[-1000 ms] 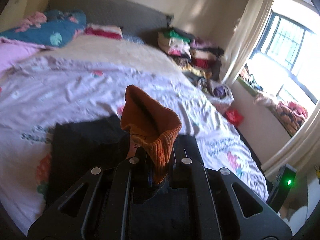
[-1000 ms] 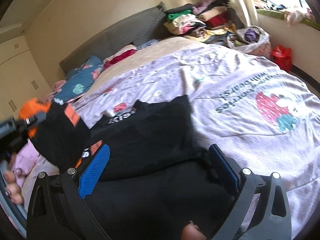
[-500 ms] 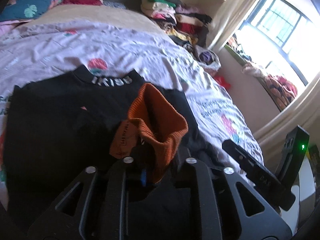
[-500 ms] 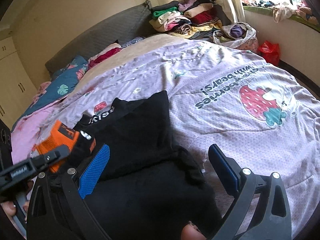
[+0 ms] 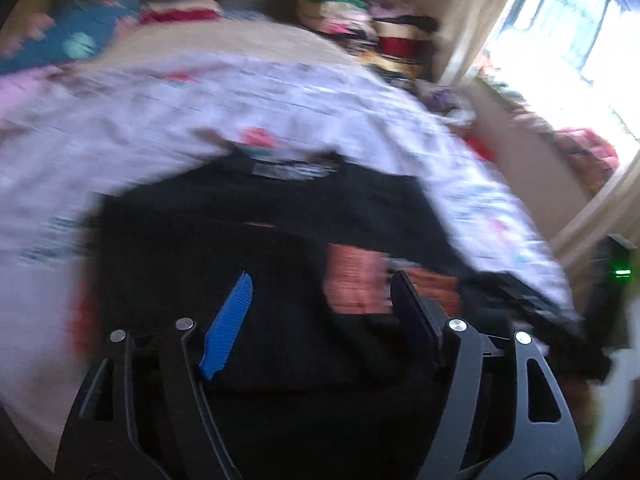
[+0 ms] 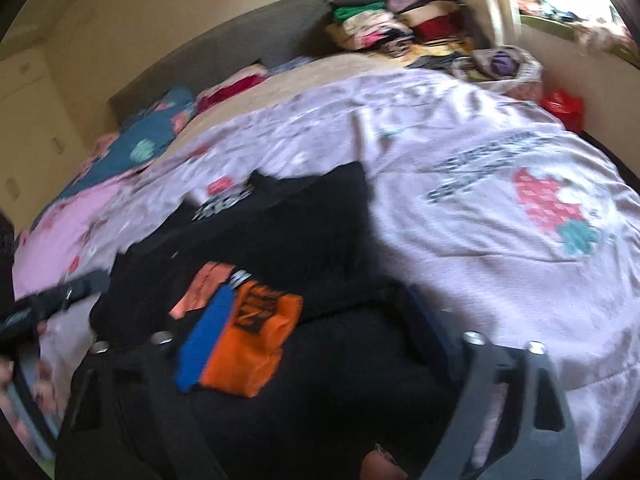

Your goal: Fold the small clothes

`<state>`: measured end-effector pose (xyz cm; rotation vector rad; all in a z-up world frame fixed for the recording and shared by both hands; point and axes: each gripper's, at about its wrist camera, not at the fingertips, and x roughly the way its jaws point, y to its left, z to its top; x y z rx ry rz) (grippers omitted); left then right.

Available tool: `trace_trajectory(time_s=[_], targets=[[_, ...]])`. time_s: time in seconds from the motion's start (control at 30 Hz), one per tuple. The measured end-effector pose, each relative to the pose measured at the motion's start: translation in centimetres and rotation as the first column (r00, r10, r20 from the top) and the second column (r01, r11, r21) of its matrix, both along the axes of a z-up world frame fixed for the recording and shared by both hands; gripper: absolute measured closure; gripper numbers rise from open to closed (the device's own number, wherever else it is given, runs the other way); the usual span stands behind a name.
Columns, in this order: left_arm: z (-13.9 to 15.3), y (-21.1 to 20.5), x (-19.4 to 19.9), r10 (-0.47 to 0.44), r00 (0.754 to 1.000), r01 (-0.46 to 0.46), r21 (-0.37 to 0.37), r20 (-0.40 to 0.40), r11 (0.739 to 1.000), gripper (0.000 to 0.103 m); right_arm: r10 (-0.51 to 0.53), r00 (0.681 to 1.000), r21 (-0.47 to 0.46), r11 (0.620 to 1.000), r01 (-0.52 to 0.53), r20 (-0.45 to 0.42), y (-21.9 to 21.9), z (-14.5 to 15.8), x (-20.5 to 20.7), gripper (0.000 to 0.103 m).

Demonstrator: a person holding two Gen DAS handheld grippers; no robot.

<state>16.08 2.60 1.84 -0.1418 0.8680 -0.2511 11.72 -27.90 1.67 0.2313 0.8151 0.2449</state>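
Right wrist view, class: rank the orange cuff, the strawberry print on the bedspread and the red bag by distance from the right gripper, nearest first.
1. Orange cuff: lying on the black sweater, just beyond the right gripper, towards its left finger.
2. Strawberry print: on the bedspread, right of middle.
3. Red bag: beyond the bed's far right edge.

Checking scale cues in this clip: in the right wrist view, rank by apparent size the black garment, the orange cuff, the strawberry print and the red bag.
1. black garment
2. orange cuff and strawberry print: look alike, and the cuff is nearer, so unranked
3. red bag, though farthest away
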Motion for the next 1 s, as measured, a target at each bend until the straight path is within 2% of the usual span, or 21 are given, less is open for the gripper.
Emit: trace_trajectory(time_s=[0.07, 0.2, 0.3, 0.43, 0.53, 0.6, 0.67, 0.7, 0.73, 0.9, 1.0], targets=[[-0.7, 2.7, 0.3, 0.083, 0.997, -0.083, 0.061, -0.003, 0.995, 0.039, 0.038, 0.999, 0.007, 0.999, -0.038, -0.031, 1.3, -0.6, 0.3, 0.034], [-2.4, 7.8, 0.8, 0.215, 0.976, -0.214, 0.027, -0.027, 0.976, 0.039, 0.066, 0.994, -0.004, 0.998, -0.066, -0.085, 3.4, -2.1, 1.2, 0.046], [-3.8, 10.1, 1.3, 0.260, 0.964, -0.262, -0.012, -0.060, 0.965, 0.039, 0.077, 0.991, -0.015, 0.997, -0.079, -0.114, 4.2, -3.1, 1.4, 0.065], [-5.1, 11.9, 2.0, 0.289, 0.953, -0.293, -0.021, -0.095, 0.956, 0.039, 0.092, 0.993, -0.032, 0.995, -0.094, -0.069, 4.9, -2.8, 1.0, 0.091], [-6.1, 12.3, 2.6, 0.285, 0.951, -0.293, -0.059, -0.122, 0.954, 0.040, 0.116, 0.993, -0.047, 0.992, -0.116, -0.001, 5.3, -1.3, 0.3, 0.092], [-6.3, 12.1, 2.9, 0.265, 0.956, -0.276, -0.076, -0.126, 0.958, 0.052, 0.140, 0.989, -0.063, 0.989, -0.137, 0.039, 5.7, 0.0, 0.1, 0.093], [-6.3, 11.6, 3.1, 0.238, 0.962, -0.252, -0.096, -0.136, 0.963, 0.077, 0.164, 0.983, -0.083, 0.984, -0.157, 0.081, 6.1, 1.5, 0.2, 0.093], [-6.5, 11.4, 3.1, 0.236, 0.962, -0.250, -0.097, -0.140, 0.963, 0.080, 0.179, 0.978, -0.100, 0.981, -0.169, 0.105, 6.3, 2.4, 0.3, 0.093], [-6.5, 11.2, 3.1, 0.236, 0.962, -0.249, -0.085, -0.138, 0.965, 0.089, 0.196, 0.972, -0.116, 0.977, -0.181, 0.128, 6.6, 3.3, 0.5, 0.093], [-5.3, 11.4, 2.5, 0.249, 0.965, -0.255, -0.066, -0.086, 0.965, 0.093, 0.260, 0.936, -0.184, 0.958, -0.219, 0.237, 7.4, 7.3, 1.7, 0.094], [-5.1, 11.3, 2.5, 0.253, 0.965, -0.257, -0.059, -0.076, 0.964, 0.093, 0.255, 0.940, -0.239, 0.950, -0.200, 0.227, 7.3, 6.7, 2.7, 0.094]])
